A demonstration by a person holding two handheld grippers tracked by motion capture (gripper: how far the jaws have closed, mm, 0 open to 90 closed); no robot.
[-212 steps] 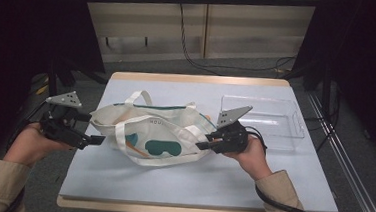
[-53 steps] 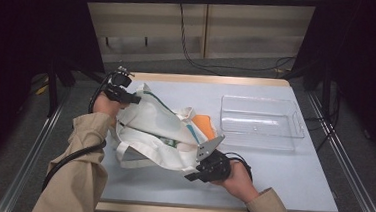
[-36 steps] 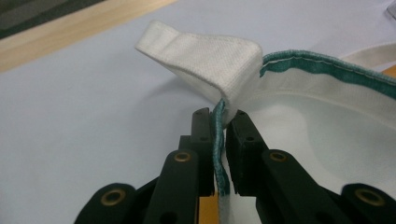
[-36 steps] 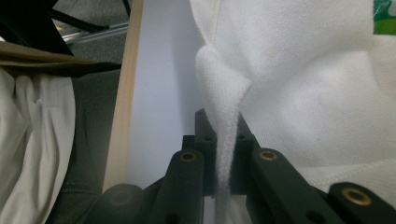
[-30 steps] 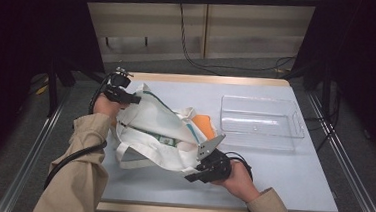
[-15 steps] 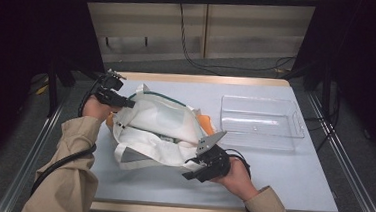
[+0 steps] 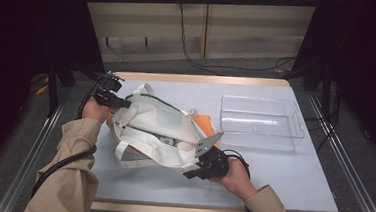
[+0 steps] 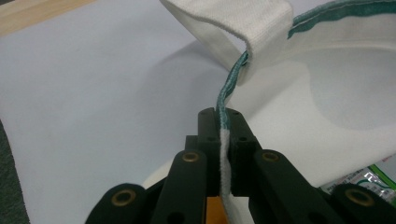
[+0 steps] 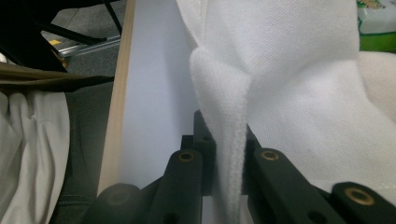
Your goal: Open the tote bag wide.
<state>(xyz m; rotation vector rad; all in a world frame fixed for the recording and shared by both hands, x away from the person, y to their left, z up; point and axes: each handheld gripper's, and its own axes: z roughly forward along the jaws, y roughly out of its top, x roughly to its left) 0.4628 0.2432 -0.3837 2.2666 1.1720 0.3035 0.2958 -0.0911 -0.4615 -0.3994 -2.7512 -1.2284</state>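
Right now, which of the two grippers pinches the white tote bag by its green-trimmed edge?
The left gripper: green piping of the white cloth tote bag runs between its fingers; the right gripper clamps plain white fabric.

The tote bag (image 7: 156, 134) lies on the table's (image 7: 291, 178) left half, with the tray (image 7: 260, 122) to its right. The left gripper (image 7: 113, 100) sits at the bag's far-left edge, the right gripper (image 7: 194, 172) at its near-right corner

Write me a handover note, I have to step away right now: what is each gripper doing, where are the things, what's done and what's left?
Left gripper: shut on the tote bag's green-trimmed rim, far left.
Right gripper: shut on a fold of the bag's white cloth, near edge.
Bag lies tipped on the table; an orange item and a green packet show at it.
Clear tray holds nothing.
Left, probably: get the contents out, maybe into the tray.
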